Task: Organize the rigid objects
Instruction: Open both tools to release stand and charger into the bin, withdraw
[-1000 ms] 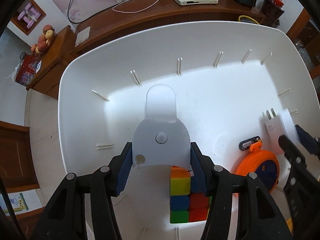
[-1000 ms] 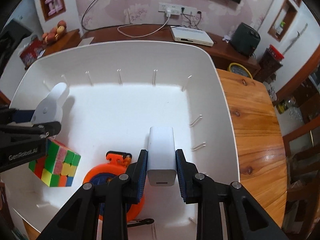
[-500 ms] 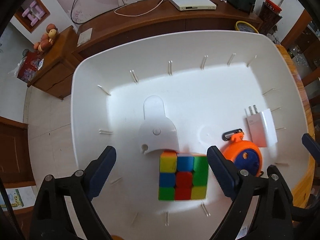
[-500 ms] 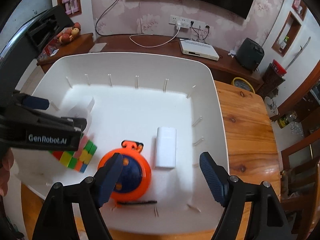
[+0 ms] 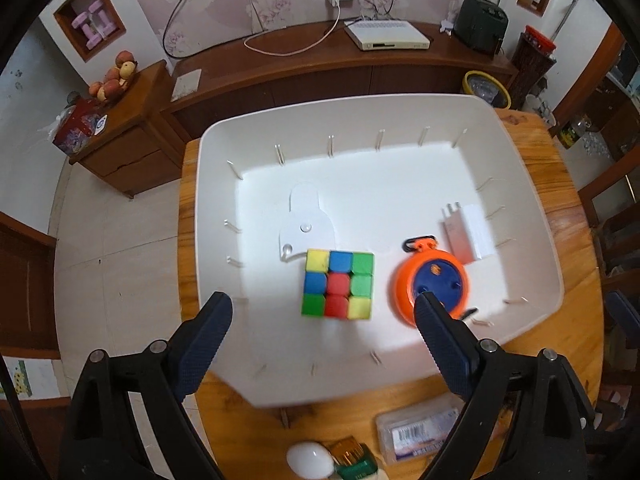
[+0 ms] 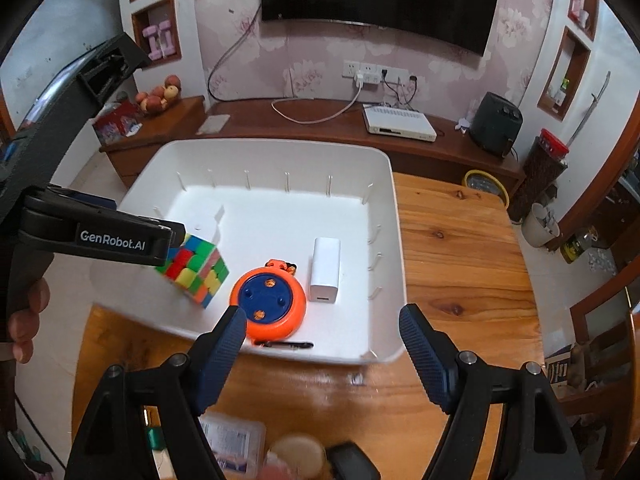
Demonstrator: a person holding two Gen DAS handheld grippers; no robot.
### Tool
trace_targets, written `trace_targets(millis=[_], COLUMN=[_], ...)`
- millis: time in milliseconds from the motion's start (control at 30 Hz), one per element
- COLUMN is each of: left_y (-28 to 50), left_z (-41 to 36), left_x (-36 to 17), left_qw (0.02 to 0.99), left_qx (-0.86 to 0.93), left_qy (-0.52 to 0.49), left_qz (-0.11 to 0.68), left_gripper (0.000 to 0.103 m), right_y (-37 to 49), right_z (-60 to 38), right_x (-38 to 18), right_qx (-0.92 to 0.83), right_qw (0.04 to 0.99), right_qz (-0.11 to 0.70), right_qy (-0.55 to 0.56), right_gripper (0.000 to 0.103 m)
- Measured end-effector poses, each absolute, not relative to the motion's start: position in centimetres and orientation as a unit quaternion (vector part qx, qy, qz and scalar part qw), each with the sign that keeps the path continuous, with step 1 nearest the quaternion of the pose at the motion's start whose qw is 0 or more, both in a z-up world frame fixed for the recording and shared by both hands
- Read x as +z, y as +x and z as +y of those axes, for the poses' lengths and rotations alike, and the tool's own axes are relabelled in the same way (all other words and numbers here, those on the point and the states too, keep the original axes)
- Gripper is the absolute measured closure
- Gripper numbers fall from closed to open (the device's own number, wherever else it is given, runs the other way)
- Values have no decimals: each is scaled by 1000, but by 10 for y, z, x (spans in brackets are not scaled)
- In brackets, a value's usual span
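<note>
A white bin [image 5: 520,168] on the wooden table holds a colour cube [image 5: 338,284], an orange and blue round reel [image 5: 430,280], a white plug charger [image 5: 468,232] and a flat white plastic piece [image 5: 306,228]. My left gripper [image 5: 320,304] hangs open above the bin's near side, with nothing between its fingers. My right gripper [image 6: 322,315] is also open and empty, above the bin's [image 6: 394,240] front rim. Beyond it lie the reel [image 6: 268,296], the charger [image 6: 326,268] and the cube [image 6: 196,268]. One of the left gripper's fingers [image 6: 120,236] crosses in front of the cube.
On the wooden table [image 6: 460,248] in front of the bin lie a clear plastic box [image 5: 420,432], a white egg-shaped thing [image 5: 310,458] and a small green box [image 5: 356,468]. A thin black clip [image 6: 288,345] lies by the reel. A hand [image 6: 24,320] shows at the left.
The left gripper let go of the flat white piece and the right one let go of the charger. Both opened wide and drew up and back from the bin.
</note>
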State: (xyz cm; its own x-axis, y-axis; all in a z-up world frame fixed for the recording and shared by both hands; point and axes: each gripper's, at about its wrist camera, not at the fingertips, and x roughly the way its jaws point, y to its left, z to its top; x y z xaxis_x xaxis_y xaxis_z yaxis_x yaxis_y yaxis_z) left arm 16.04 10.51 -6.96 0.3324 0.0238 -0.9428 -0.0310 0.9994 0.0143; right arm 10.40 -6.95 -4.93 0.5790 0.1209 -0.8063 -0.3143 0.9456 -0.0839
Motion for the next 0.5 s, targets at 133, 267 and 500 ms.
trace_targets(millis=[133, 267, 500], left_y=[142, 122, 76], left_z=[99, 98, 98], left_x=[-56, -43, -32], left_qw=[828, 841, 852], left_qx=[21, 27, 21], left_qy=[-2, -15, -24], left_qz=[561, 541, 523], left_gripper=[9, 6, 2], right_y=[87, 69, 39], right_z=[-79, -87, -97], right_x=[-34, -26, -28], right_qx=[140, 158, 190], right_qw=[887, 888, 879], right_qz=[429, 420, 422], right_qy=[-101, -99, -113], right_gripper=[24, 24, 24])
